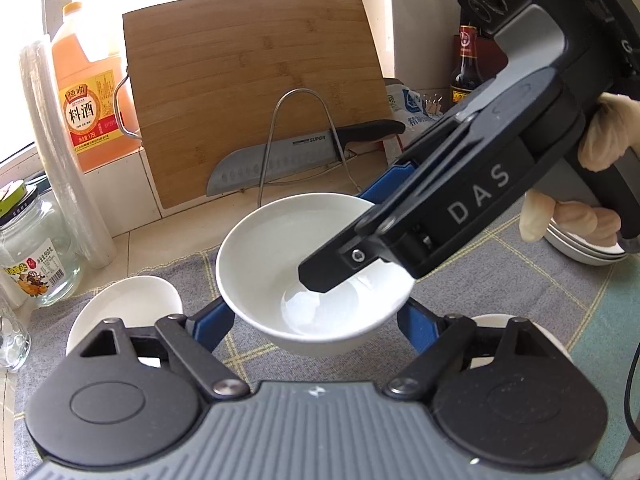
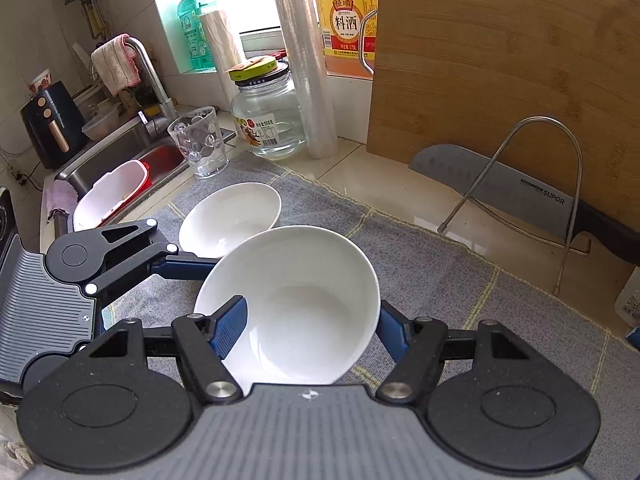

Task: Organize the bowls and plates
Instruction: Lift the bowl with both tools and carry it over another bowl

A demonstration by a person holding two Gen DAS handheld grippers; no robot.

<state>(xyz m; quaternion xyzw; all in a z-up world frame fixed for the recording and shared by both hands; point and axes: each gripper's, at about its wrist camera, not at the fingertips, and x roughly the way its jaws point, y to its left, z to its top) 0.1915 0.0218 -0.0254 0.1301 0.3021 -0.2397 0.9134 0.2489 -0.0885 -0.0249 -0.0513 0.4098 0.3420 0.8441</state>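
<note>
I've got the white bowl (image 2: pixel 296 300) lifted off the grey mat (image 2: pixel 460 280), right gripper (image 2: pixel 308 328) clamped across its rim, left gripper (image 1: pixel 316 320) clamped around its sides. Next: nest it into the second bowl (image 2: pixel 230 216) just beyond.

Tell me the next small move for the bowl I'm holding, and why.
Probably carry the held bowl left, over the empty bowl on the grey cloth, ready to nest it. The right gripper pinches its wall, one finger inside. The left gripper has its fingers flanking it, contact unclear.
</note>
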